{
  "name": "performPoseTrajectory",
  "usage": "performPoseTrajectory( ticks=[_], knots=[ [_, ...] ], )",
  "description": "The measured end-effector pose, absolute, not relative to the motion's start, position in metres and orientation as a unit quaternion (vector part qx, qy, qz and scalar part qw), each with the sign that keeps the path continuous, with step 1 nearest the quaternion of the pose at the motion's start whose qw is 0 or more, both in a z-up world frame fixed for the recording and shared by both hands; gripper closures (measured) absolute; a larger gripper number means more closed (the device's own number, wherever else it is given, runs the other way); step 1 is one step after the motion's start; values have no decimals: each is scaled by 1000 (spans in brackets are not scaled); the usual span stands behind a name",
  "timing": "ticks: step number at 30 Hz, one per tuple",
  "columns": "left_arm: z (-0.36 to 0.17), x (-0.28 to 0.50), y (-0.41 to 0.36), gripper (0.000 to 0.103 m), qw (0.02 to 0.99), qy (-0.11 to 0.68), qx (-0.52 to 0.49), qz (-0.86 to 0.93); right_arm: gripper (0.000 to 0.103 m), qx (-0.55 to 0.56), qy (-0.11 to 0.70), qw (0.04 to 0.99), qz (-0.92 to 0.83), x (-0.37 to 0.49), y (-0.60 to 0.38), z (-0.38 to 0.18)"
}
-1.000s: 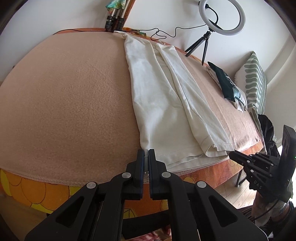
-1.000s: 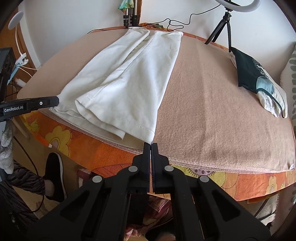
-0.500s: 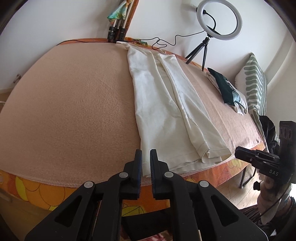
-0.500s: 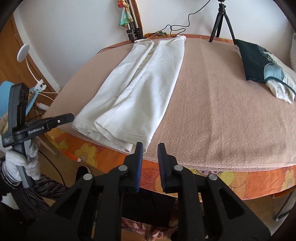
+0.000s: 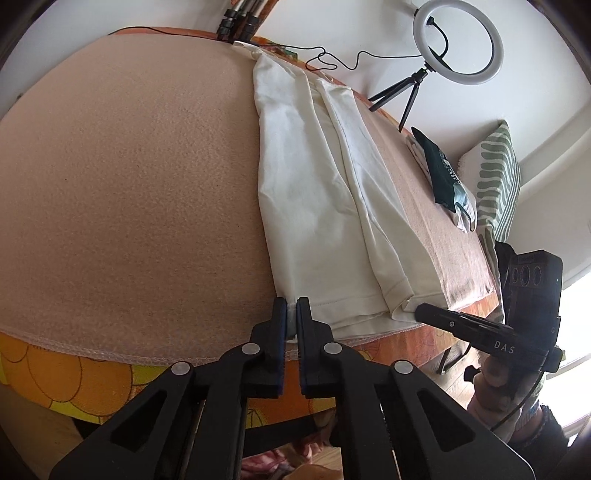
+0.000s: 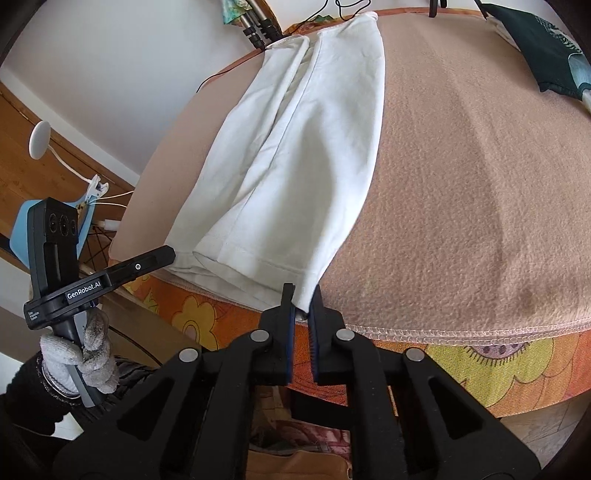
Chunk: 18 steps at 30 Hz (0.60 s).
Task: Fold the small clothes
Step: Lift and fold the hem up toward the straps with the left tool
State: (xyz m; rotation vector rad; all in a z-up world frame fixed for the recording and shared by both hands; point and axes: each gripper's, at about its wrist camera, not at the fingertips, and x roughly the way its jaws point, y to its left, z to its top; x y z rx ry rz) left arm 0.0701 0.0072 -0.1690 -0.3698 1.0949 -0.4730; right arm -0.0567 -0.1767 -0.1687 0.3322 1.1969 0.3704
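A long white garment (image 5: 325, 192), folded lengthwise, lies across the pinkish blanket (image 5: 129, 184) from the far edge to the near edge; it also shows in the right wrist view (image 6: 306, 155). My left gripper (image 5: 291, 314) is shut on the garment's near left hem corner. My right gripper (image 6: 302, 302) is closed on the near right hem corner, which lifts slightly off the blanket. Each gripper shows from the side in the other's view: the right one (image 5: 480, 328), the left one (image 6: 103, 280).
A dark green folded garment (image 5: 443, 173) and a striped pillow (image 5: 495, 173) lie at the right end of the bed. A ring light on a tripod (image 5: 458, 40) and tripod legs (image 5: 236, 22) stand at the far edge. An orange flowered sheet (image 6: 480, 362) hangs below the blanket's edge.
Both grippers opened slightly half a second ago, moved forward onto the garment's near hem corners, and have now closed on them. The right corner is lifted a little.
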Motion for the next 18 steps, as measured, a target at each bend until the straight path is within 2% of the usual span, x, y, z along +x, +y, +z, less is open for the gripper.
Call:
performPoseTrajectory(
  ticks=[10, 18],
  knots=[
    [-120, 90, 9, 100, 832, 462, -191, -241, 97, 260, 518, 789, 203, -42, -202, -135],
    [-109, 153, 0, 99, 848, 450, -178, -216, 97, 256, 492, 811, 183, 14, -212, -113]
  ],
)
